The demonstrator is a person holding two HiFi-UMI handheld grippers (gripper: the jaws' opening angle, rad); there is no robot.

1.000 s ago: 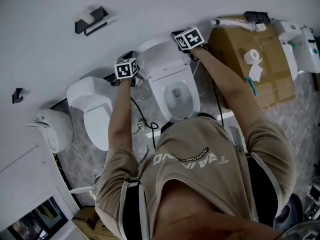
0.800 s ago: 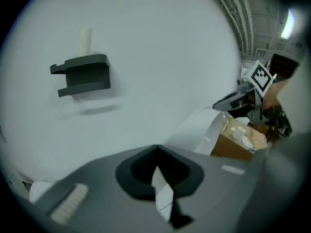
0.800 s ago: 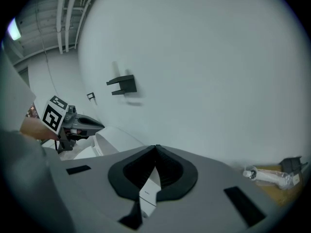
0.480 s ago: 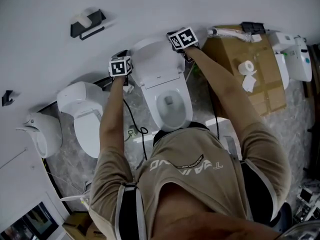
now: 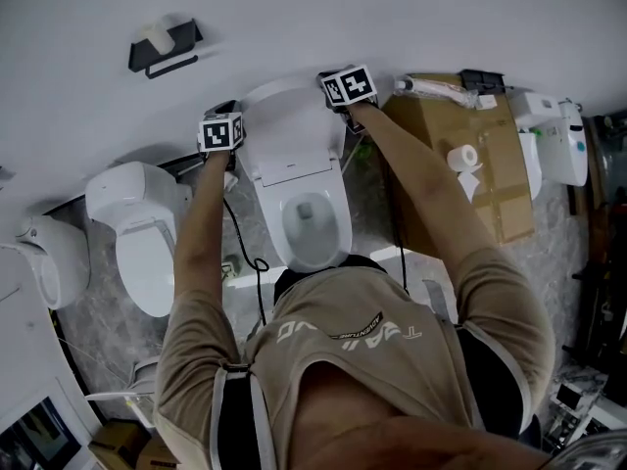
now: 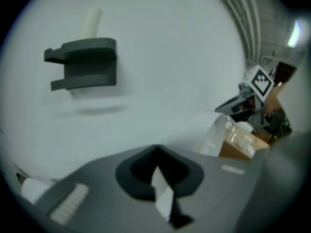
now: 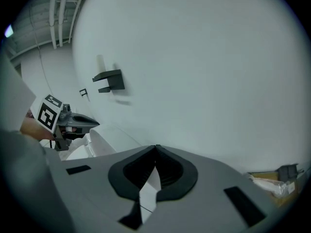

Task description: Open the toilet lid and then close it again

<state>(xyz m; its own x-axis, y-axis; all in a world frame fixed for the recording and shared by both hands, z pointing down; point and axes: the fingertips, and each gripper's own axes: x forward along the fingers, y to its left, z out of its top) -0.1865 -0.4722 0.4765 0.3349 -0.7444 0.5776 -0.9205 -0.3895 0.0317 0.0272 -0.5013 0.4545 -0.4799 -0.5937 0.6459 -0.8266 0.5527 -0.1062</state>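
In the head view the white toilet's lid [image 5: 284, 125] stands raised against the wall, and the bowl [image 5: 312, 218] lies open below it. My left gripper [image 5: 221, 131] is at the lid's left edge and my right gripper [image 5: 347, 86] is at its upper right edge. The left gripper view shows my left gripper [image 6: 155, 150] with jaws shut, the lid [image 6: 204, 130] just to their right and the right gripper [image 6: 262, 80] beyond. In the right gripper view my right gripper [image 7: 155, 148] is also shut, with the lid [image 7: 109, 139] and the left gripper [image 7: 53, 116] to the left.
A second white toilet [image 5: 137, 228] and another white fixture [image 5: 39, 253] stand to the left. A cardboard box [image 5: 470, 164] with a paper roll [image 5: 460, 157] sits to the right. A black holder [image 5: 162, 47] hangs on the wall. A cable [image 5: 240, 253] trails on the floor.
In the head view the whole scene has slid left and up. Both grippers remain beside the raised lid, now closer to the wall.
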